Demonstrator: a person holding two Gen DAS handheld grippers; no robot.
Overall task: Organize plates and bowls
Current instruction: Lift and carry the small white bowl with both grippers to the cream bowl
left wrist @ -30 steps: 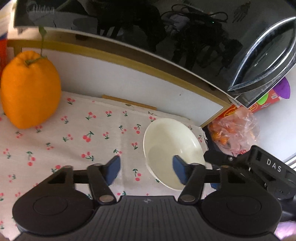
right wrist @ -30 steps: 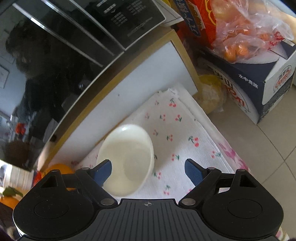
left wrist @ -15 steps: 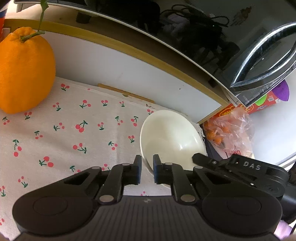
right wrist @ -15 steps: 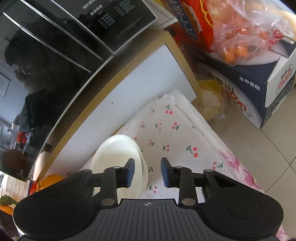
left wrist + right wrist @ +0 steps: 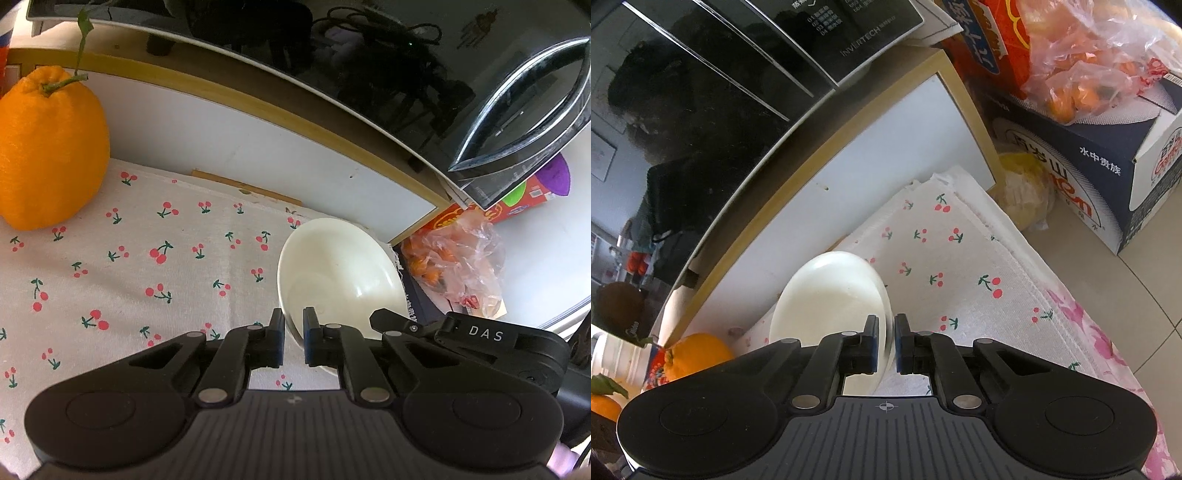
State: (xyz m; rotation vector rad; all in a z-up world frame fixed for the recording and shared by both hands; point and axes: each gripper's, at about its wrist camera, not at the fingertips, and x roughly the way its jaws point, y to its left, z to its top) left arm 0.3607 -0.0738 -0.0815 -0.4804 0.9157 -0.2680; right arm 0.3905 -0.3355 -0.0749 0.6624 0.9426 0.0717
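A white bowl (image 5: 343, 273) rests on a cherry-print cloth (image 5: 147, 266), close to the cloth's right edge. In the left wrist view my left gripper (image 5: 293, 334) is shut on the bowl's near left rim, which runs between the two blue pads. The right gripper's black body (image 5: 472, 339) reaches in from the right at the bowl's other side. In the right wrist view the bowl (image 5: 827, 295) lies left of centre, and my right gripper (image 5: 886, 334) is shut on its right rim. Whether the bowl is off the cloth (image 5: 960, 258) I cannot tell.
A large orange citrus fruit (image 5: 48, 147) stands at the cloth's far left. Behind the cloth run a white panel (image 5: 258, 147) and a black glass oven door (image 5: 369, 74). To the right sit a bag of small oranges (image 5: 450, 258), a cardboard box (image 5: 1089, 166) and tiled floor (image 5: 1126, 295).
Both grippers went from open to shut, each closing on the bowl's rim. The hands barely shifted, and the bowl stays near the same spot.
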